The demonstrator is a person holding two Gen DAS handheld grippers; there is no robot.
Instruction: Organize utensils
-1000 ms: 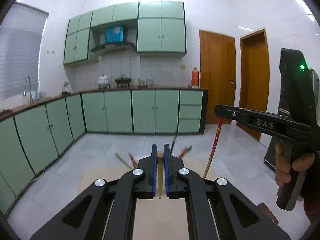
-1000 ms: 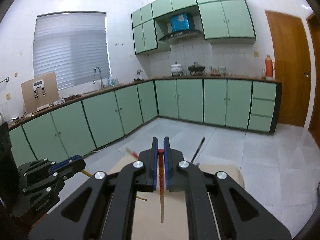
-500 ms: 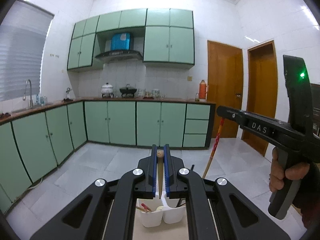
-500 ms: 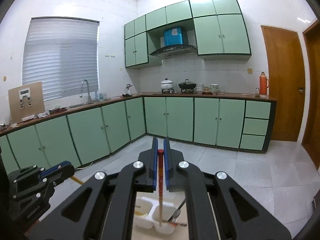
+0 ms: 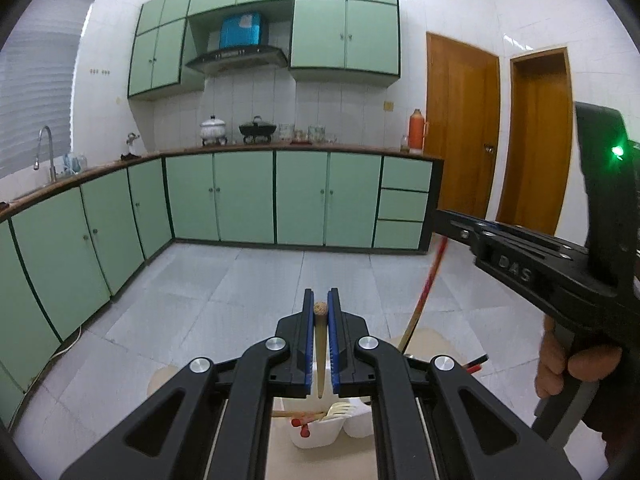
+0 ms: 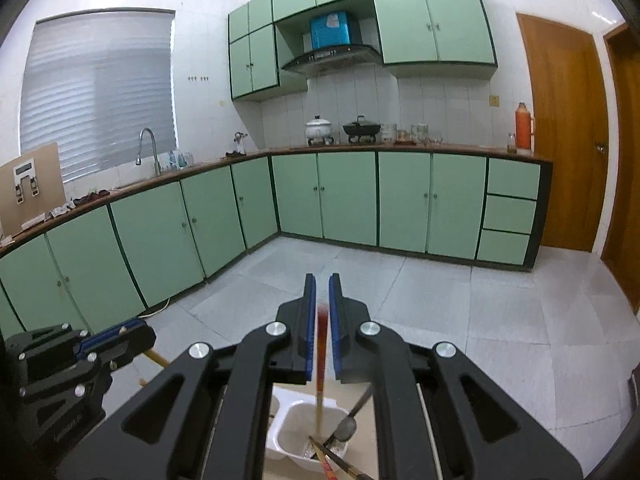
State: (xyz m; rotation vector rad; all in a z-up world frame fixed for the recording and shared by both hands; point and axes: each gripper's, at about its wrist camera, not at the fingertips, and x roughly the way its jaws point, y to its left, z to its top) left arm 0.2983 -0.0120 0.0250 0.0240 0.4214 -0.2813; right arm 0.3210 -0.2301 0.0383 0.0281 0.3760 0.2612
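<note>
Risk first: the red chopstick in my right tongs hangs with its tip in the white holder, beside a metal spoon. These tongs are just starting to part with the stick between them, so it may tip against the spoon or slide crooked instead of standing. My left tongs are clamped on a wooden chopstick, tip pointing toward 6 o'clock above the holder's other cup, where red-tipped sticks and a pale fork already lie; a careless drop could catch on them. Both hands point forward, tilted slightly downward over the tabletop, side by side.
</note>
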